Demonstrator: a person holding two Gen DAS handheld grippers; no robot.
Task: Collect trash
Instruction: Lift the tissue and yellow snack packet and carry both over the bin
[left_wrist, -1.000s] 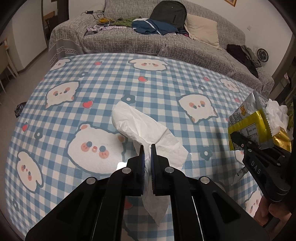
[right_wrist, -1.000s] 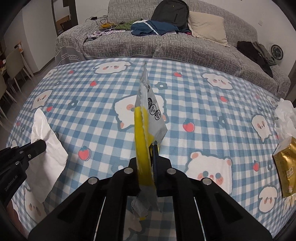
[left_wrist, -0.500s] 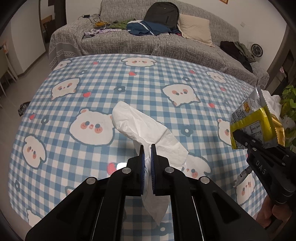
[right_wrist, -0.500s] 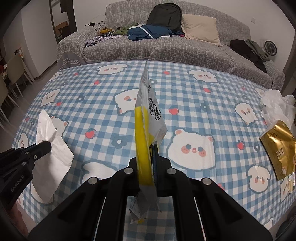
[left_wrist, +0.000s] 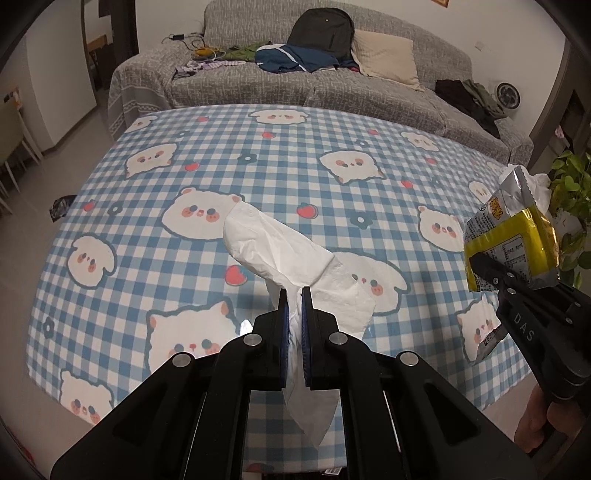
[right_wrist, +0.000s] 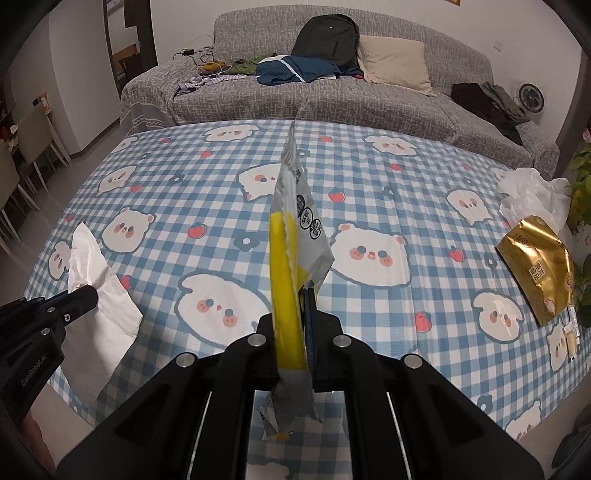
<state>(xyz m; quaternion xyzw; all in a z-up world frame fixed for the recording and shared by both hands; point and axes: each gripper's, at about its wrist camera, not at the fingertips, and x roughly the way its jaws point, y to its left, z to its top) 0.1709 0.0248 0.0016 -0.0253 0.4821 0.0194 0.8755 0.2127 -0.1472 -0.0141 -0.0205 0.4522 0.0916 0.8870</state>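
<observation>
My left gripper (left_wrist: 293, 295) is shut on a white tissue (left_wrist: 284, 258), which is lifted above the checked tablecloth (left_wrist: 258, 162); the tissue fans out ahead of the pads and hangs below them. In the right wrist view the same tissue (right_wrist: 98, 295) and left gripper (right_wrist: 86, 297) show at the lower left. My right gripper (right_wrist: 301, 291) is shut on a yellow and silver snack wrapper (right_wrist: 291, 229) that stands edge-on above the table. The wrapper (left_wrist: 506, 240) and right gripper (left_wrist: 484, 264) appear at the right of the left wrist view.
A gold packet (right_wrist: 539, 266) and crumpled white paper (right_wrist: 535, 192) lie at the table's right edge, beside a green plant (right_wrist: 581, 192). A grey sofa (left_wrist: 332, 85) with a backpack, cushion and clothes stands behind the table. Chairs (right_wrist: 22, 155) stand far left.
Both grippers have drawn back toward the near edge of the table and risen a little, each keeping its hold. More of the table and the floor shows now.
</observation>
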